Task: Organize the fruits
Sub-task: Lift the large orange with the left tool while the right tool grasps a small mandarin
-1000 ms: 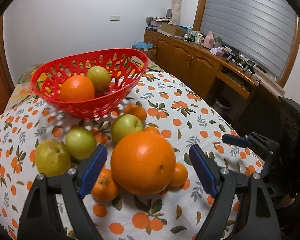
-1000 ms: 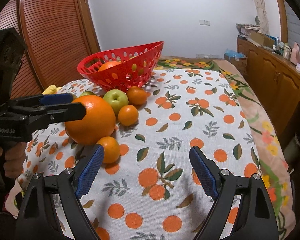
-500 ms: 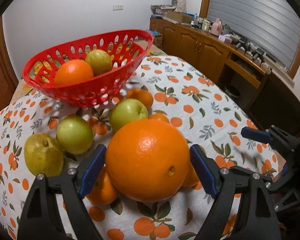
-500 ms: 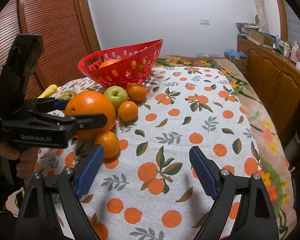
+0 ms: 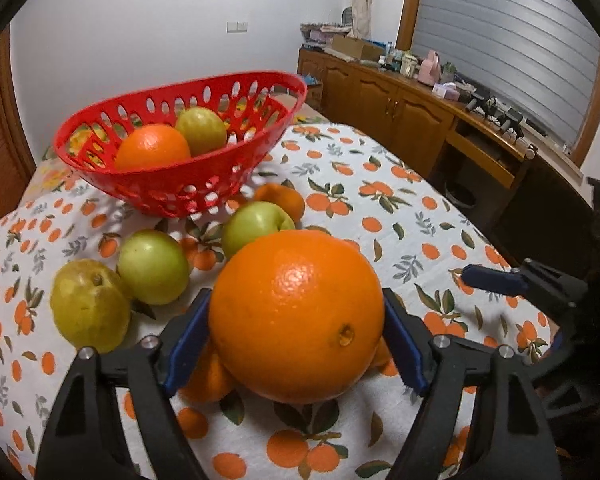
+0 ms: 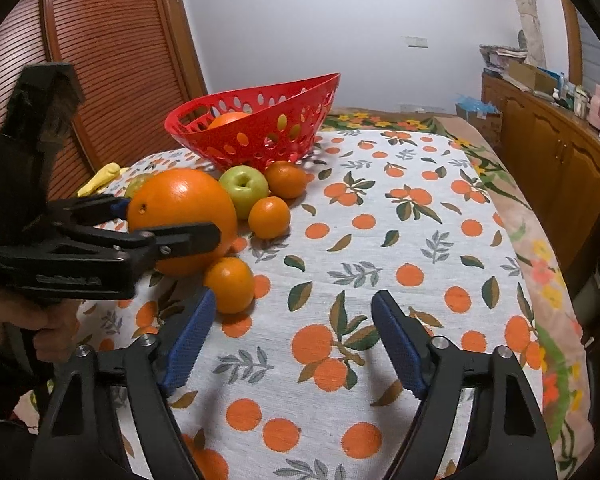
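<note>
My left gripper [image 5: 296,332] is shut on a large orange [image 5: 296,314] and holds it just above the tablecloth; it also shows in the right wrist view [image 6: 182,220]. The red basket [image 5: 172,192] behind holds an orange [image 5: 152,152] and a yellow-green fruit [image 5: 202,130]. Loose on the cloth lie two green apples [image 5: 154,266], a pear [image 5: 88,304] and small tangerines [image 6: 230,284]. My right gripper [image 6: 290,340] is open and empty over the cloth, to the right of the fruit.
The table wears an orange-print cloth [image 6: 400,240]. A wooden sideboard [image 5: 400,108] with clutter runs along the right wall. A slatted wooden door [image 6: 112,60] stands to the left. A yellow object [image 6: 100,178] lies at the table's far left edge.
My left gripper moved forward around the large orange, closed on it and raised it slightly. My right gripper stayed open and nearly still.
</note>
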`<action>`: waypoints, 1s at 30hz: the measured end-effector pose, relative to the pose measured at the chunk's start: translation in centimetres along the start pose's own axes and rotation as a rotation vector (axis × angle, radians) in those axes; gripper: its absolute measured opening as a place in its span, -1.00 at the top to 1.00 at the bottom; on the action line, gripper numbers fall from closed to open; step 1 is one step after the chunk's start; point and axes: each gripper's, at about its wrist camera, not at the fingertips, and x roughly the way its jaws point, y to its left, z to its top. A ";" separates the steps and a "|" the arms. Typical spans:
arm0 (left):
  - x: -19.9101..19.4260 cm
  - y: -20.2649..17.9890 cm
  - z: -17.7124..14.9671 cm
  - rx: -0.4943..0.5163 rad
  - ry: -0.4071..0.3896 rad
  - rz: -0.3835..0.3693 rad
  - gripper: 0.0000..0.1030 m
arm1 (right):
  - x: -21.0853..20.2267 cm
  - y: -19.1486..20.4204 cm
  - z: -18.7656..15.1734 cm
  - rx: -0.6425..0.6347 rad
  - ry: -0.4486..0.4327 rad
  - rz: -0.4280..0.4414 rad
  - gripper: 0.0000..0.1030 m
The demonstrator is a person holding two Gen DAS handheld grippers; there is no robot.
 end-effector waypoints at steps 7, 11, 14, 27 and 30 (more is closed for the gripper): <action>-2.0 0.8 0.2 -0.017 -0.037 -0.005 -0.53 | 0.8 1.0 0.2 -0.016 0.022 0.036 -0.31; -3.8 1.6 0.3 -0.029 -0.071 0.000 -0.53 | 1.4 1.7 0.8 -0.035 0.040 0.054 -0.21; -5.1 2.2 0.3 -0.034 -0.092 0.009 -0.53 | 2.2 2.0 1.4 -0.038 0.059 0.065 -0.14; -7.8 4.5 -0.3 -0.072 -0.141 0.030 -0.53 | 5.1 3.6 2.9 -0.060 0.134 0.116 0.07; -8.1 4.8 -0.4 -0.078 -0.148 0.035 -0.53 | 5.7 4.0 3.0 -0.067 0.149 0.125 0.08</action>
